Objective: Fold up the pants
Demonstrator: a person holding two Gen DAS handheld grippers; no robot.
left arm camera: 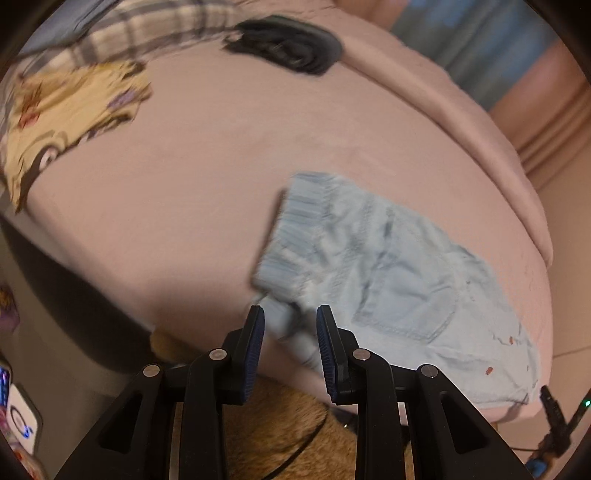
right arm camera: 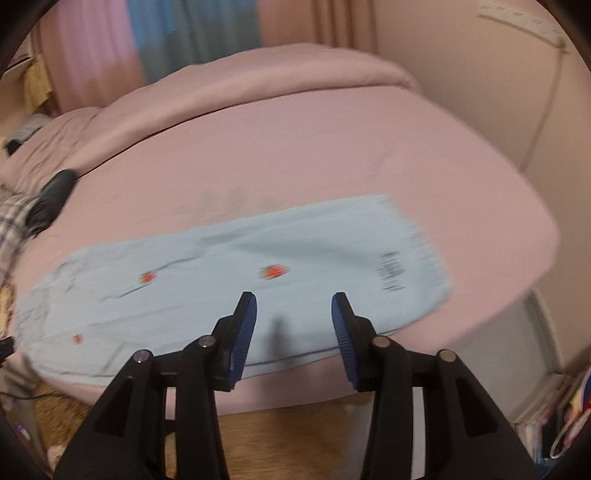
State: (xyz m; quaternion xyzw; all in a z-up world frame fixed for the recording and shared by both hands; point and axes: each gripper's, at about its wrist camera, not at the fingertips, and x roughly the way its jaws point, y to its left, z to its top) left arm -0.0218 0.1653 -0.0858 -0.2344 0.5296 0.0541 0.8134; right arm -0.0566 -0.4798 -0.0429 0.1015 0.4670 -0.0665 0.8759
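Observation:
Light blue denim pants (left arm camera: 388, 273) lie flat on the pink bed (left arm camera: 184, 206), folded lengthwise, ribbed waistband toward the left, a back pocket facing up. My left gripper (left arm camera: 290, 325) is open at the bed's near edge, its fingers straddling a fold of fabric at the waistband corner. In the right wrist view the pants (right arm camera: 229, 273) stretch across the bed (right arm camera: 295, 155), with small red strawberry marks and a frayed hem at the right. My right gripper (right arm camera: 293, 310) is open and empty, just above the near edge of the leg.
A black object (left arm camera: 288, 44), a plaid cloth (left arm camera: 140, 33) and a yellow printed cloth (left arm camera: 62, 122) lie at the far left of the bed. A rolled pink duvet (right arm camera: 229, 92) runs along the back. A wall (right arm camera: 480, 92) stands right; brown carpet (right arm camera: 277, 435) lies below.

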